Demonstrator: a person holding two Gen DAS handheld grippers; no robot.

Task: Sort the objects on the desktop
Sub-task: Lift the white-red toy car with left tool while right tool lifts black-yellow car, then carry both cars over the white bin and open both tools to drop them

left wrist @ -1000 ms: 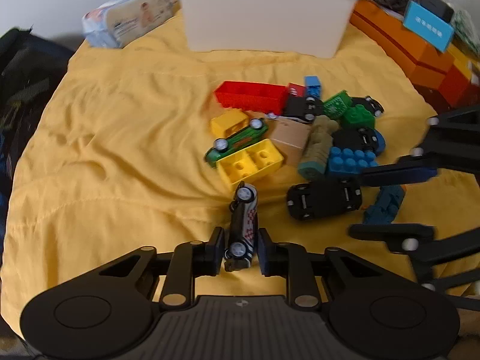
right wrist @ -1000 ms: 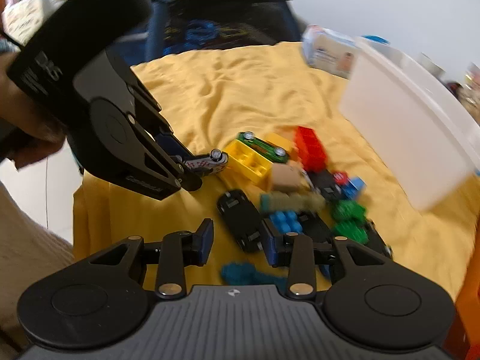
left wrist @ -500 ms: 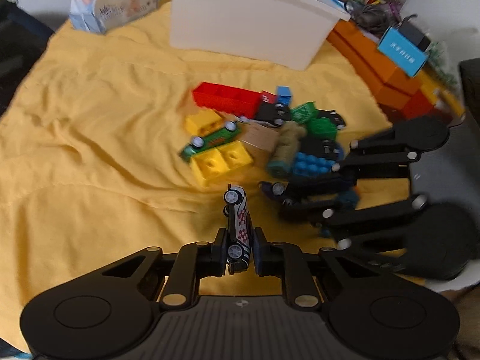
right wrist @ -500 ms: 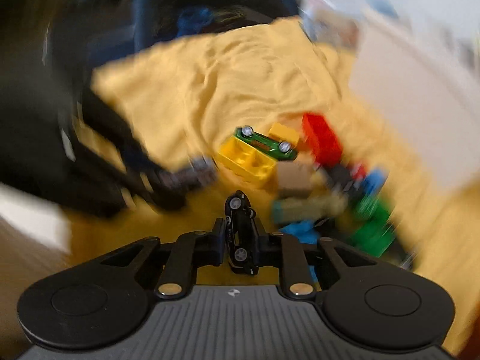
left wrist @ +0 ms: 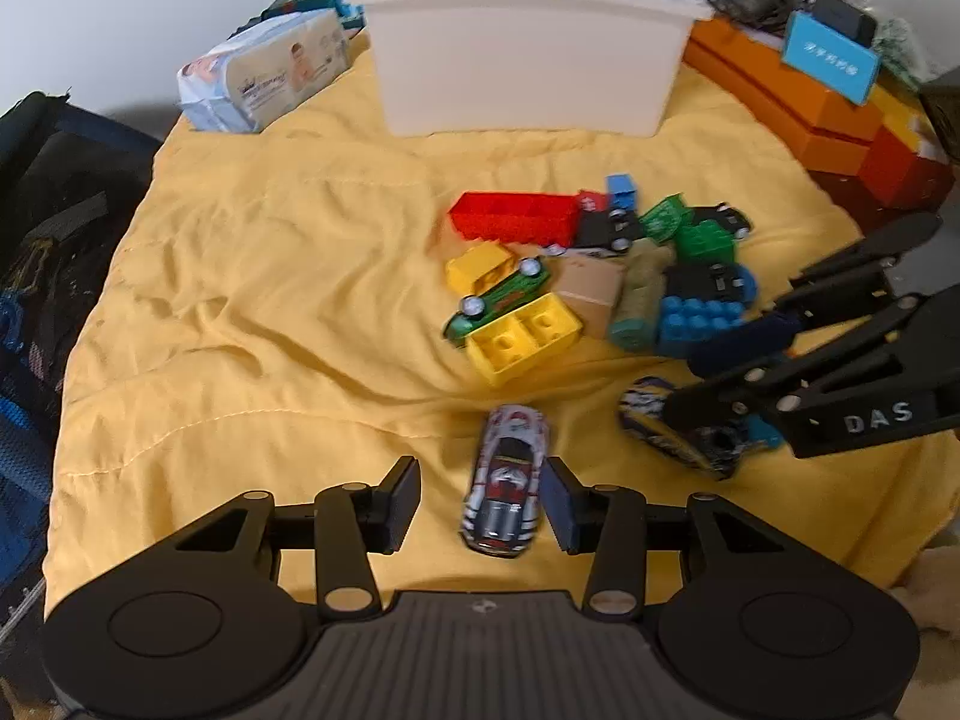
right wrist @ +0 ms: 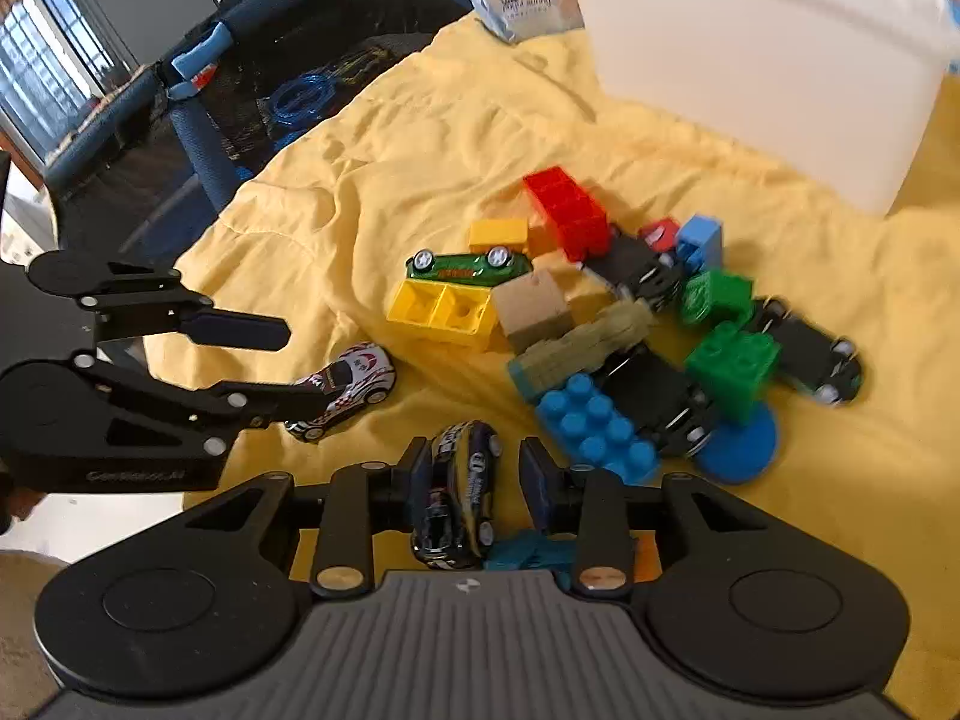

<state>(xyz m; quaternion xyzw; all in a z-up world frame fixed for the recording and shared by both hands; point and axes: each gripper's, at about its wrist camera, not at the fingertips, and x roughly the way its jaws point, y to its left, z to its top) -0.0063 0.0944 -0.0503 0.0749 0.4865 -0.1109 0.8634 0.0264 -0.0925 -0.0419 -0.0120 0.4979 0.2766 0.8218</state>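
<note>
Spread across the whole surface: a rumpled yellow blanket (left wrist: 252, 276). At twelve o'clock in the left wrist view, a white plastic bin (left wrist: 522, 54), upright on the blanket; at ten o'clock of it, a pack of wet wipes (left wrist: 270, 75); at two o'clock, orange boxes (left wrist: 774, 102). Heaped just right of centre, well short of the bin: a red building brick (left wrist: 516, 219), a yellow building brick (left wrist: 522, 339), a blue building brick (left wrist: 699, 324), a green toy car (left wrist: 498, 300) on its side, and other bricks and dark toy cars touching one another.

At six o'clock in the left wrist view, the left gripper (left wrist: 483, 501), jaws just opened and standing apart, the white and red toy car (left wrist: 507, 480) on its wheels on the blanket between them, just beside the right-hand pad and clear of the left-hand one. At four o'clock of that car, near but apart, the black and yellow toy car (right wrist: 456, 495). In the right wrist view, at six o'clock, the right gripper (right wrist: 474, 480), jaws just opened, spread on either side of the black and yellow car; contact with the left-hand pad too close to tell, a clear gap at the right-hand one.
</note>
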